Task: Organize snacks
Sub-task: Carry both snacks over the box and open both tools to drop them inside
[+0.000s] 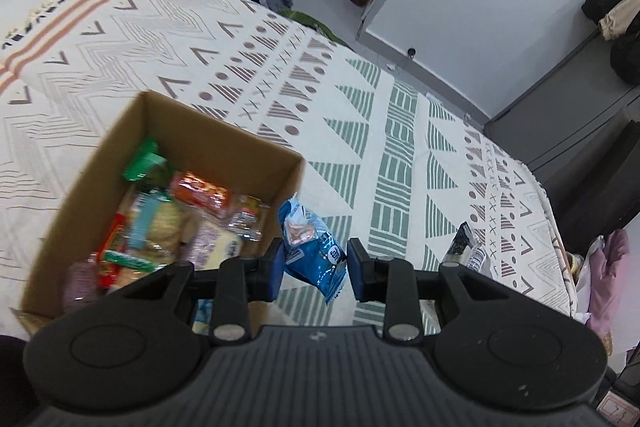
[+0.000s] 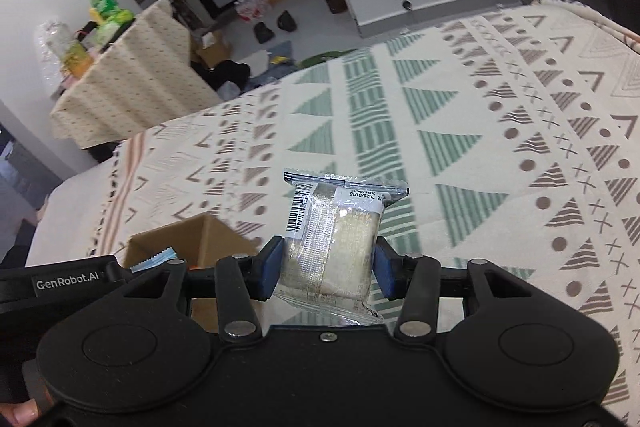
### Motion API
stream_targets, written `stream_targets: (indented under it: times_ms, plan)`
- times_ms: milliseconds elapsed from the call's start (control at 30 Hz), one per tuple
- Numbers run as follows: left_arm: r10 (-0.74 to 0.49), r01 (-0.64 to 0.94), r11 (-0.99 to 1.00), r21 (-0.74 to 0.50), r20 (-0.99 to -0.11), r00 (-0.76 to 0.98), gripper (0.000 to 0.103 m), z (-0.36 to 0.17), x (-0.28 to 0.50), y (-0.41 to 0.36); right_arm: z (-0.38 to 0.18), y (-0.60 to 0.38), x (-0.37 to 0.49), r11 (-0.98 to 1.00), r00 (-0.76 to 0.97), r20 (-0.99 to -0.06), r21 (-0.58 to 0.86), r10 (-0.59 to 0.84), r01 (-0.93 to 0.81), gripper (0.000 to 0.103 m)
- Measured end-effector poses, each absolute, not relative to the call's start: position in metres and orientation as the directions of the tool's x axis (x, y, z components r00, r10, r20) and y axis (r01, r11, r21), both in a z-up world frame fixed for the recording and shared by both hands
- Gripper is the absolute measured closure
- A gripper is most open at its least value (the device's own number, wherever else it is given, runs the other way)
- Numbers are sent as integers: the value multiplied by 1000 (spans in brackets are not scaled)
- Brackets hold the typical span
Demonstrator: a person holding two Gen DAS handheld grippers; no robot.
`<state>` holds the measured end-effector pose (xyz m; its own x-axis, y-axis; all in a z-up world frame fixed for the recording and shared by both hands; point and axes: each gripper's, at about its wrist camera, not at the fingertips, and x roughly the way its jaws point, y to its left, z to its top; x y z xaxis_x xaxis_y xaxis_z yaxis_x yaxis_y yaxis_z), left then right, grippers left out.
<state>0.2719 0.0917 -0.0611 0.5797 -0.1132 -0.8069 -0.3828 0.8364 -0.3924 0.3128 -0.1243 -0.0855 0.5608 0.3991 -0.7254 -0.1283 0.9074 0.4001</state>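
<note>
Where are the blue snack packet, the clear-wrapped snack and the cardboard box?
blue snack packet [image 1: 310, 247]: left wrist view, middle of the wrapper.
clear-wrapped snack [image 2: 334, 243]: right wrist view, centre of the transparent wrapper.
cardboard box [image 1: 224, 131]: left wrist view, inner face of the far wall.

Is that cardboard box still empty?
No, the box already holds a heap of wrapped snacks, seen plainly from the left wrist view.
</note>
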Motion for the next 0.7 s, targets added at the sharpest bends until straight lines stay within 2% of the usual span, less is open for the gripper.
stream_targets:
  times_ms: [700]
  plan:
    - [-65, -434, 792, -429, -767, 638, 71, -32, 222, 167, -51, -59, 282, 885, 565, -683, 390, 463, -254, 57]
